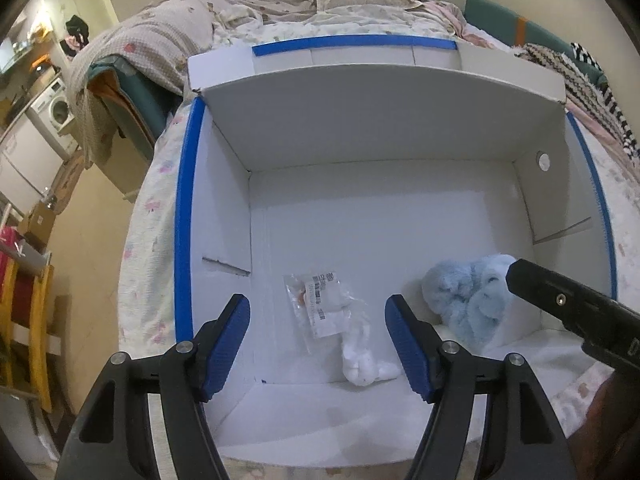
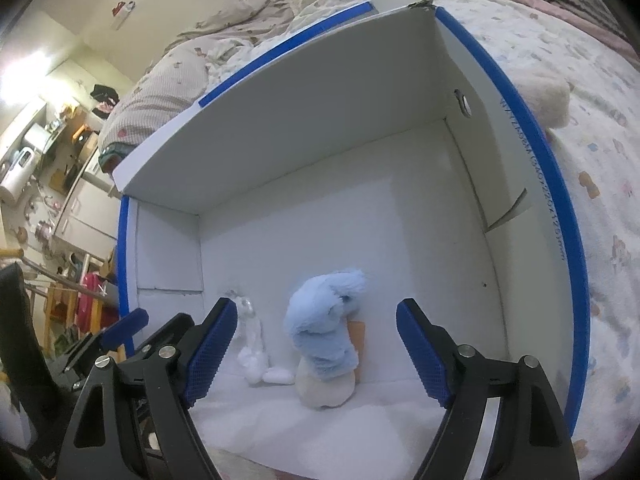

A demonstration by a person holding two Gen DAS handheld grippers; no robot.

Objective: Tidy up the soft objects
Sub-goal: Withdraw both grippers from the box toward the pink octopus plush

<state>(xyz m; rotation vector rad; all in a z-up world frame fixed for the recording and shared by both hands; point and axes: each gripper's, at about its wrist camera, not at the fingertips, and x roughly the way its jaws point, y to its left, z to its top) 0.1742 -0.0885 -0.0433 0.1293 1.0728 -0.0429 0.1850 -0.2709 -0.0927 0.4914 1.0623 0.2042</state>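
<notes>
A white cardboard box [image 1: 224,208] with blue-taped edges lies open on the bed; it also shows in the right wrist view [image 2: 280,120]. Inside lie a light blue plush toy [image 1: 468,292] and a small white plush toy in a clear bag [image 1: 344,320]. In the right wrist view the blue plush [image 2: 324,332] rests on a cream part, with the white plush [image 2: 256,356] to its left. My left gripper [image 1: 318,344] is open above the white plush. My right gripper [image 2: 316,348] is open and empty around the blue plush, not touching it.
A cream plush [image 2: 548,96] lies on the floral bedsheet right of the box. Rumpled quilts and pillows [image 1: 248,0] lie behind the box. Striped fabric [image 1: 580,76] lies at the far right. Furniture and a washing machine [image 1: 56,108] stand left of the bed.
</notes>
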